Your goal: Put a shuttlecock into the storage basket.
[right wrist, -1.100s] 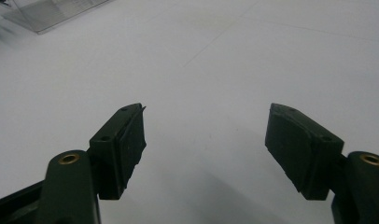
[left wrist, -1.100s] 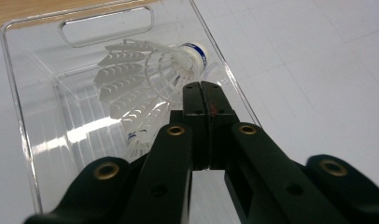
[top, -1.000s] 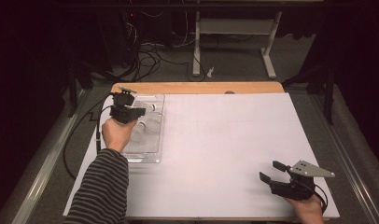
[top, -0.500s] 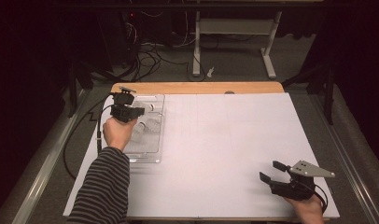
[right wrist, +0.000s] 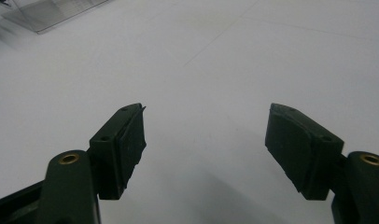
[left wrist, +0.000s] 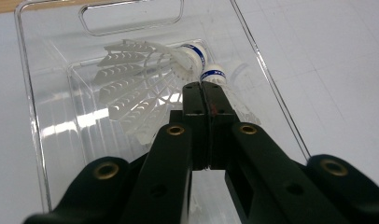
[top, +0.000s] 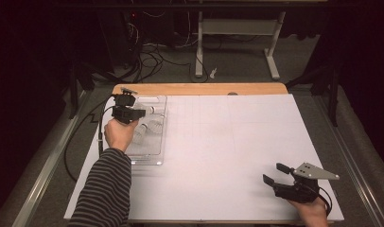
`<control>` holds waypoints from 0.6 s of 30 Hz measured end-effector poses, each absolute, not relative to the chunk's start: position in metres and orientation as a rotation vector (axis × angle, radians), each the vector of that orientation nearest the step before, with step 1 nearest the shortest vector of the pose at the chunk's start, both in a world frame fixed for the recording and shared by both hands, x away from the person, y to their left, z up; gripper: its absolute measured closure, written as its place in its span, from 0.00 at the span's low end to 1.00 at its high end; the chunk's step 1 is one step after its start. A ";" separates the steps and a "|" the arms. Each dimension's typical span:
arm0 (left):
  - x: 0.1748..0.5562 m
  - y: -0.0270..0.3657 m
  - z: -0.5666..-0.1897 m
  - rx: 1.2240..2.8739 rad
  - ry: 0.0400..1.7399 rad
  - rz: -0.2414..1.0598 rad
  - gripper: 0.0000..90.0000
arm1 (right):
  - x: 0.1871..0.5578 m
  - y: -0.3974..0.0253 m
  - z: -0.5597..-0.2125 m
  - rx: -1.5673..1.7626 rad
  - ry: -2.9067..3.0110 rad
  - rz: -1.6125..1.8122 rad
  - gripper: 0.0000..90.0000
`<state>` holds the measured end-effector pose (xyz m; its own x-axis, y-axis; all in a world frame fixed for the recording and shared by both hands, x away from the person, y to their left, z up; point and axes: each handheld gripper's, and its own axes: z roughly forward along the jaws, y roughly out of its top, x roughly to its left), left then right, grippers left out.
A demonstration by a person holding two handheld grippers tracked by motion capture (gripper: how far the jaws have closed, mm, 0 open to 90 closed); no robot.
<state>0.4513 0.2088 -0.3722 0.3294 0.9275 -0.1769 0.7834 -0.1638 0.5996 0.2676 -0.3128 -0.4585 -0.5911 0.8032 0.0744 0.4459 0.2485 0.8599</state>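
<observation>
Shuttlecocks (left wrist: 145,79) sit in the clear plastic tray (top: 154,153) at the far left of the white table sheet (top: 228,151), two of them lying on their sides with the cork ends pointing right. The left gripper (top: 133,113) hangs over the tray with its jaws pressed flat together, tips just above the nearer shuttlecock's cork, and I can't tell if anything is pinched between them. The tray walls box things in on the left; to the right it's all bare sheet. The right gripper (top: 280,182) sits at the near right corner, close to the table's near edge, jaws spread wide on nothing. Compared with half a second ago, neither hand has really budged.
</observation>
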 end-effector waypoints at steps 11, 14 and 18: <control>0.447 0.208 -0.370 2.013 1.468 0.307 0.83 | 0.267 -0.313 -0.458 1.142 2.144 1.283 0.32; 0.446 0.207 -0.369 2.014 1.459 0.315 0.78 | 0.267 -0.313 -0.458 1.143 2.144 1.282 0.33; 0.444 0.205 -0.368 2.023 1.450 0.316 0.70 | 0.267 -0.313 -0.458 1.143 2.144 1.283 0.33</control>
